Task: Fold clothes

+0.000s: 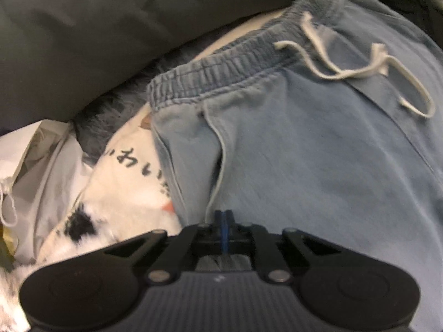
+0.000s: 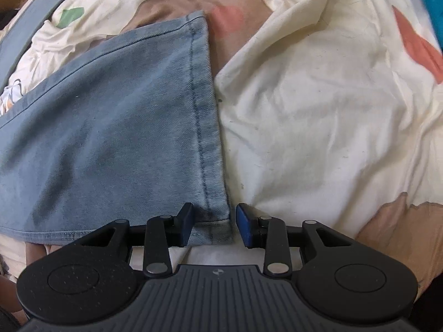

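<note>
Light blue denim pants [image 1: 318,144] with an elastic waistband and a white drawstring [image 1: 357,69] lie across the left wrist view. My left gripper [image 1: 224,218] points down at them, its jaws shut, pinching the fabric beside the pocket edge [image 1: 218,152]. In the right wrist view a pant leg [image 2: 110,127] lies flat, its stitched hem [image 2: 205,116] running toward me. My right gripper [image 2: 216,228] hangs over the hem's near corner [image 2: 218,229]. It is open, with the corner between its fingers [image 2: 246,227] and the pads apart from it.
A cream printed bedsheet [image 2: 318,116] with brown and red patches lies under the pants. A grey pillow [image 1: 110,27] sits beyond the waistband. To the left of the waistband lie a white bag [image 1: 41,166] and white printed fabric [image 1: 130,188].
</note>
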### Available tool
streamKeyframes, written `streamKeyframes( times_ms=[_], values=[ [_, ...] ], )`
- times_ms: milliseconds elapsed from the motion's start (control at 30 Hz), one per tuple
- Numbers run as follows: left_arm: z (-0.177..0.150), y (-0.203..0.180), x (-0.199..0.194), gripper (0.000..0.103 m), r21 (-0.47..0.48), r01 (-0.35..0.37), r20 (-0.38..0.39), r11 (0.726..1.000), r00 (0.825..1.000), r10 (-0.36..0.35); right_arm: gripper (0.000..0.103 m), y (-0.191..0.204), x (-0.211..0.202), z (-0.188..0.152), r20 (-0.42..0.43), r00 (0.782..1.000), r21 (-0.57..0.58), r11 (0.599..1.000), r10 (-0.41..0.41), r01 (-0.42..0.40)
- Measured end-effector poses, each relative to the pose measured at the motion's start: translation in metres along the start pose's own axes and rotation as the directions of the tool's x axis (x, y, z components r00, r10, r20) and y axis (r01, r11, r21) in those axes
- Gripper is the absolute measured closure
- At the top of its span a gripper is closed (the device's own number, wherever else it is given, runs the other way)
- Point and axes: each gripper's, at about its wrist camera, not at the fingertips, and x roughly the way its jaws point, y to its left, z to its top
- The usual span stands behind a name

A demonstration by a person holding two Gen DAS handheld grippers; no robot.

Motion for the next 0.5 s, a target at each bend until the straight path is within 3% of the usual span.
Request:
streamKeyframes(
  times_ms=[200, 333, 500],
  values=[
    [0.017, -0.007, -0.001, 0.100, 0.036, -0.075, -0.002, 0.997, 0.997, 0.075, 0.063, -0.008, -0.022, 0.009, 0.061, 0.997, 0.001, 0.998, -0.057, 0.057],
    [0.024, -0.016, -0.021, 0.085, 0.082, -0.070, 0.019, 0.994, 0.997, 0.068, 0.062, -0.003, -0.036, 0.024, 0.123, 0.990, -0.021, 0.998, -0.061, 0.064],
    [0.031, -0.024, -0.039, 0.084, 0.115, -0.034, 0.055, 0.993, 0.998, 0.028, 0.062, 0.015, -0.045, 0.064, 0.185, 0.982, -0.096, 0.994, -0.036, 0.054]
  ],
)
